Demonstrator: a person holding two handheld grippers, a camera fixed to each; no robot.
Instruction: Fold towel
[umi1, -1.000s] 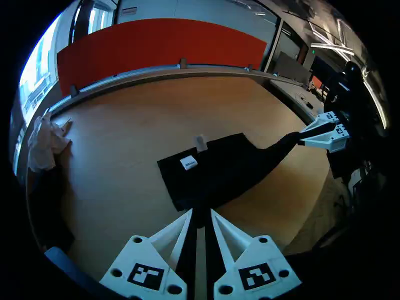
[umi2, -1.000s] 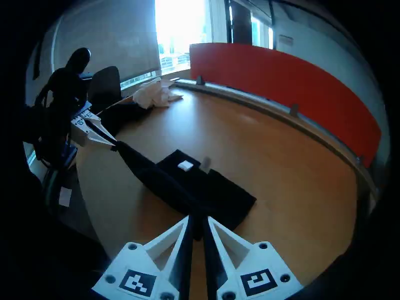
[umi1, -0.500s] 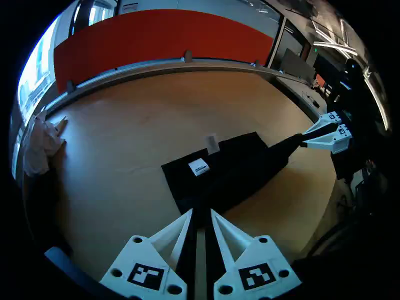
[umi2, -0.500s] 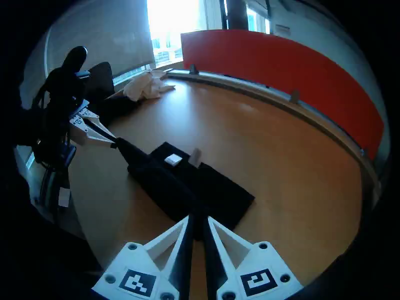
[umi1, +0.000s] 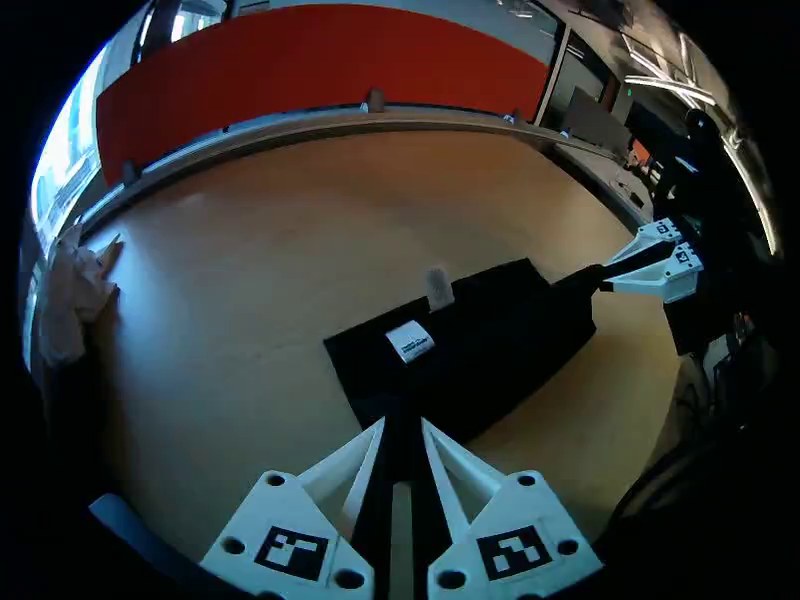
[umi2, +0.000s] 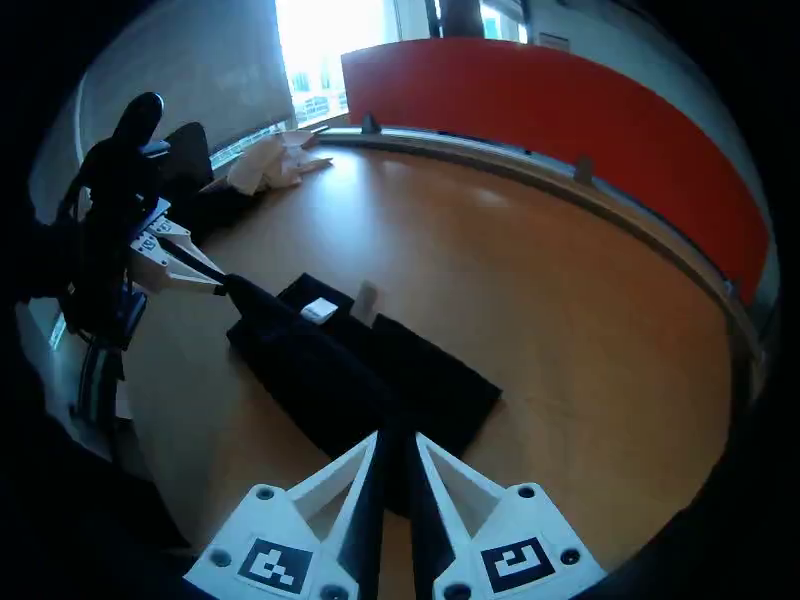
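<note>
Item: towel (umi1: 490, 330), black, white label (umi1: 410, 341) on top. It lies on the wooden table (umi1: 250, 230) just ahead of both grippers. Its near edge is raised and strung between them.
Left gripper (umi1: 402, 428): I have it pinched tight on one near corner.
Right gripper (umi2: 393, 440): likewise clamped on the other near corner.
Step in hand, as I judge it: the first fold, near edge over far.
Next move: I carry both corners forward together, level, lay them on the far edge, then release.
</note>
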